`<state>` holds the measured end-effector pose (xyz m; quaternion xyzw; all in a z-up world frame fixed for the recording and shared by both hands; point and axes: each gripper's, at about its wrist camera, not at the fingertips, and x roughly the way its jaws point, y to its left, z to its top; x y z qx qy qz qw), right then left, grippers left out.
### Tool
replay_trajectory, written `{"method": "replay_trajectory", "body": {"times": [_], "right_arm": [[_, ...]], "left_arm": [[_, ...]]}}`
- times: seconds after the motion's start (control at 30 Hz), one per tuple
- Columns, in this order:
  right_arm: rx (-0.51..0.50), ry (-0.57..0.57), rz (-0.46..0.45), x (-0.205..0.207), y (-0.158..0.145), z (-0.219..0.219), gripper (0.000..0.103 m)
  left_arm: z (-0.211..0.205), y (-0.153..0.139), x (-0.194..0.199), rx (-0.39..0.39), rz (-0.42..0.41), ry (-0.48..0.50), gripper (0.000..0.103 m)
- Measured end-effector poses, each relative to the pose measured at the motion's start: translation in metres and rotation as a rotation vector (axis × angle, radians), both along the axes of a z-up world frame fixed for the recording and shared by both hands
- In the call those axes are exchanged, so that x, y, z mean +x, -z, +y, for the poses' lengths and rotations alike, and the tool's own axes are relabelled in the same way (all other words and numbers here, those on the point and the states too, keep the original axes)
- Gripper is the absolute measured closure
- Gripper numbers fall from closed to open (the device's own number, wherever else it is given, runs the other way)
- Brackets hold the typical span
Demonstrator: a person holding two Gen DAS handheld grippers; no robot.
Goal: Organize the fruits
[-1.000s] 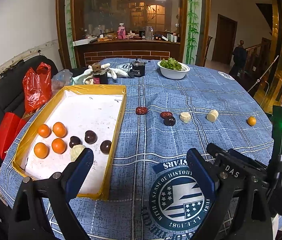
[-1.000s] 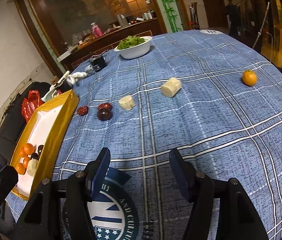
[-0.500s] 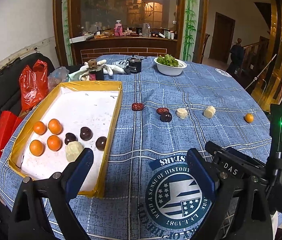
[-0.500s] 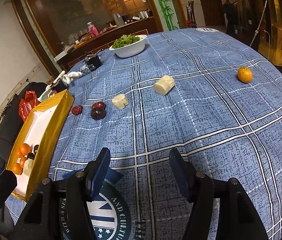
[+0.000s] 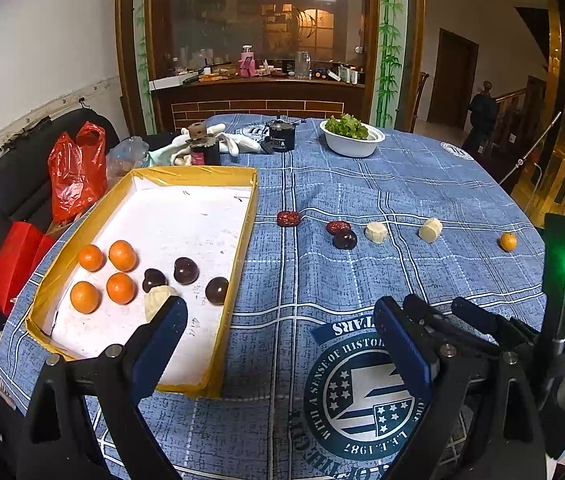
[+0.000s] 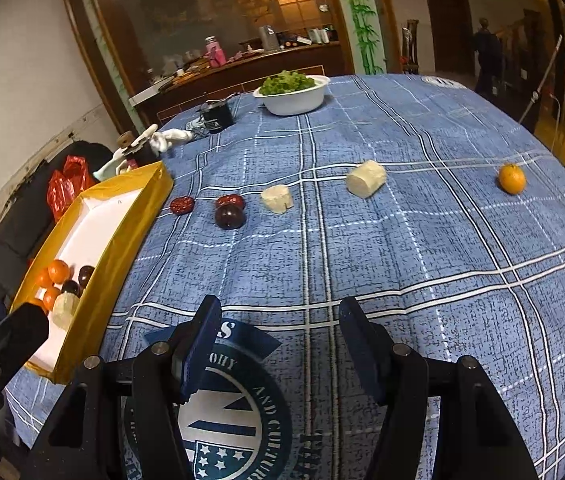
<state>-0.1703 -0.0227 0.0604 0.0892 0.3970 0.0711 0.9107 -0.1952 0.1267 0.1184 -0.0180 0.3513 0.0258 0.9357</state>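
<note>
A yellow-rimmed tray (image 5: 242, 216) (image 6: 122, 236) on the left holds several oranges (image 5: 122, 255), three dark plums (image 5: 185, 270) and a pale chunk (image 5: 158, 296). On the blue cloth lie two red dates (image 5: 288, 218) (image 6: 182, 205), a dark plum (image 5: 345, 239) (image 6: 229, 216), two pale chunks (image 5: 376, 232) (image 6: 366, 178) and one orange (image 5: 508, 241) (image 6: 512, 178). My left gripper (image 5: 278, 332) is open and empty above the tray's near right corner. My right gripper (image 6: 280, 324) is open and empty over the cloth's emblem, well short of the fruit.
A white bowl of greens (image 5: 351, 136) (image 6: 292, 94), a black pot (image 5: 281, 139), white gloves and a small jar (image 5: 202, 148) stand at the far side. Red bags (image 5: 76, 172) sit on a black seat left of the table. The table edge curves away at right.
Both grippers have drawn back and risen a little, so the table looks farther off. Both stay open and empty. No fruit has moved.
</note>
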Motion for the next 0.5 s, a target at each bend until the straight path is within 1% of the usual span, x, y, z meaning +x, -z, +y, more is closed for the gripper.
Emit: {"method": "replay_trajectory", "body": {"times": [0.2,0.5], "right_arm": [[-0.025,-0.026,-0.008,-0.0013,0.0002,0.0083,0.037],[-0.015,-0.026,-0.001,0.0,0.0024,0.0063,0.037]], "left_arm": [[-0.0003,-0.0004,0.0001,-0.005,0.0,-0.001,0.009],[-0.0023,0.0023,0.0016,-0.006,0.01,0.005,0.009]]}}
